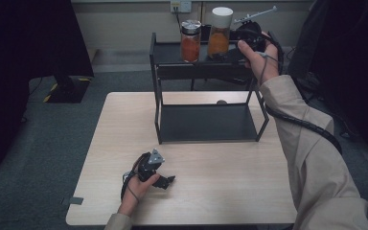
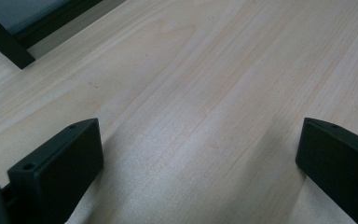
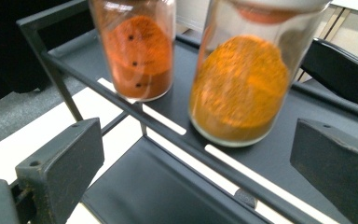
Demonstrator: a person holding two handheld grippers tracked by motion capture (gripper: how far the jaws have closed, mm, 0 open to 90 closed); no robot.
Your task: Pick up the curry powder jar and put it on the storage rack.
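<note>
I have the right gripper [image 1: 242, 47] up at the top tier of the black metal two-tier rack [image 1: 159, 103], jaws spread wide with nothing between them, aimed at the clear glass jar of yellow-orange powder with the white lid [image 3: 242, 79]. That jar stands upright on the upper shelf, just beside a second glass jar of darker red-orange powder with a silver lid [image 3: 137, 51], the two close but apart. I judge the yellow jar as rigid, smooth and likely slippery glass, fairly weighty with the powder filling much of it, and breakable if it tips off the shelf. I would take it across the round body around mid-height, below the lid, squeezing squarely so it cannot twist out. My left gripper [image 1: 159, 178] rests low over the pale wooden table [image 2: 205, 93], jaws wide apart and holding nothing.
</note>
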